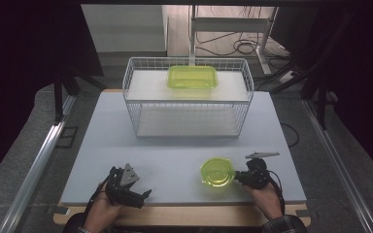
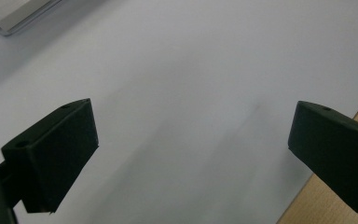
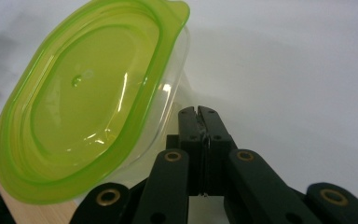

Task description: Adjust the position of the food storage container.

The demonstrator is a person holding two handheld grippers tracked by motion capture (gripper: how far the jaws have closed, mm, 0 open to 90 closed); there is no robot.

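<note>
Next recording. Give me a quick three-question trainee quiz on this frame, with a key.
1. Multiple choice: where is the rectangular green-lidded container? A) inside the wire basket; B) at the table's front edge; C) on the floor.
2. True or false: the left gripper has its jaws closed on the round green-lidded container.
3. Fill in: the right gripper has its jaws ___, with the round container close beside them.

Key:
1. A.
2. False. Its jaws stand wide apart over the bare table, well away from that container.
3. shut
</note>
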